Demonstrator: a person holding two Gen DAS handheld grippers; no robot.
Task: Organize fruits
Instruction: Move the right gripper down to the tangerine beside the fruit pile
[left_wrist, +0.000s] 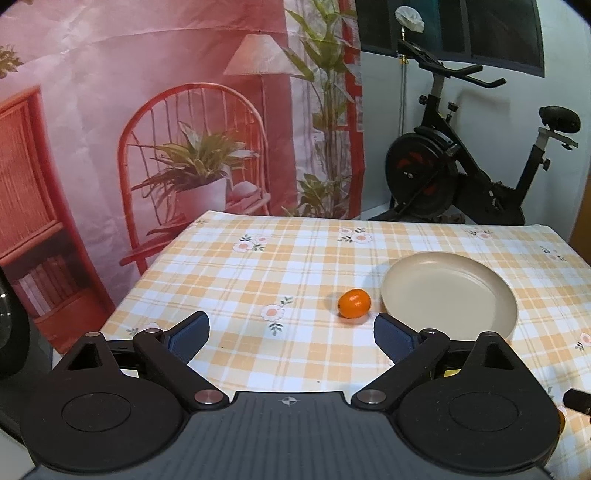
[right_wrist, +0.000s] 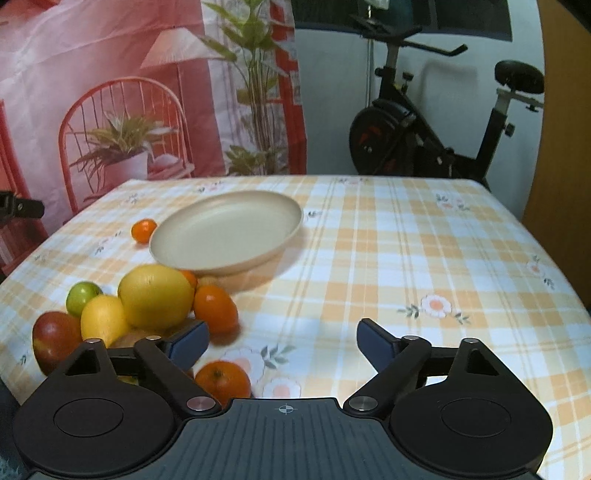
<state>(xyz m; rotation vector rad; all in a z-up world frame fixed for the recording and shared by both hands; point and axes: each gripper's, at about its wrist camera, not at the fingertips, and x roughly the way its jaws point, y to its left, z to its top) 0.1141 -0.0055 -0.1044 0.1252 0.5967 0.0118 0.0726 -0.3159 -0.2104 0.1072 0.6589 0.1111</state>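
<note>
A beige plate (left_wrist: 448, 291) lies empty on the checked tablecloth; it also shows in the right wrist view (right_wrist: 229, 232). A small orange (left_wrist: 354, 303) sits just left of the plate, also seen in the right wrist view (right_wrist: 144, 230). My left gripper (left_wrist: 291, 334) is open and empty, a little short of that orange. In the right wrist view a fruit pile lies at the near left: a large yellow grapefruit (right_wrist: 156, 297), a lemon (right_wrist: 103, 319), a green fruit (right_wrist: 82, 297), a red apple (right_wrist: 55, 339) and two oranges (right_wrist: 215, 309) (right_wrist: 223, 382). My right gripper (right_wrist: 282, 341) is open and empty beside the pile.
The table (right_wrist: 406, 258) is covered with an orange-checked floral cloth. An exercise bike (left_wrist: 472, 155) stands behind the table's far right edge. A printed pink backdrop (left_wrist: 166, 110) hangs behind the table's far left.
</note>
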